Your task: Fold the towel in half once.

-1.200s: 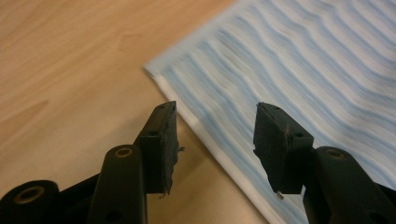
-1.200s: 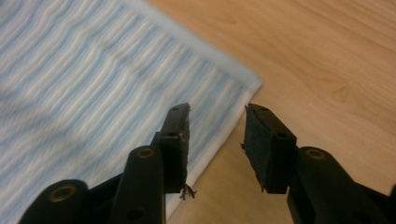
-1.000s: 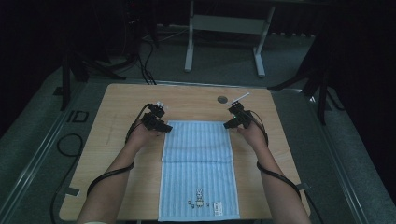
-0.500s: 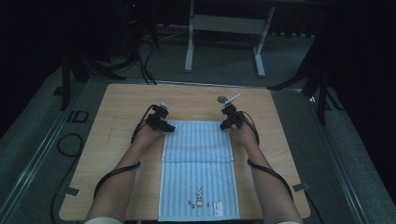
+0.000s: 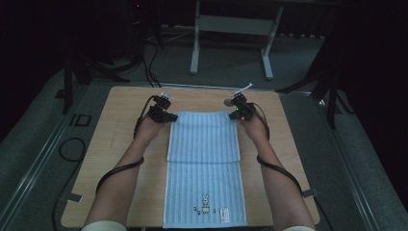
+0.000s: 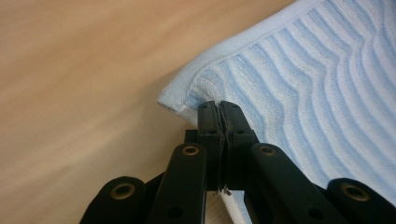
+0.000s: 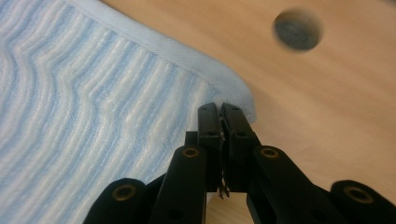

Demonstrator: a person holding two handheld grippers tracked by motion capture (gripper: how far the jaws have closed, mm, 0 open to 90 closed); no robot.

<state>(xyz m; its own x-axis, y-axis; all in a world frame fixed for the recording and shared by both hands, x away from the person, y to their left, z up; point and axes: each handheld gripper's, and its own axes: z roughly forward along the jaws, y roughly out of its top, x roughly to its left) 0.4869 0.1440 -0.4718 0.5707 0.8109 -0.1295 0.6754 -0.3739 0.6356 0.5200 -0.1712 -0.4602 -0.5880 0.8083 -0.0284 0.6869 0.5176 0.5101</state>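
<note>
Since the earlier frames both grippers have closed their jaws on the far corners of the light blue striped towel [image 5: 204,159], and the towel's far edge now sits slightly raised and rippled between them. The left gripper [image 6: 218,106] pinches the far left corner with its jaws pressed together on the hem. The right gripper [image 7: 219,108] clamps the far right corner the same way. The towel lies lengthwise down the middle of the wooden table [image 5: 120,110], a crease across its middle and a small rabbit print near the person's edge. A dark round hole [image 7: 297,29] in the tabletop sits just beyond the right corner.
</note>
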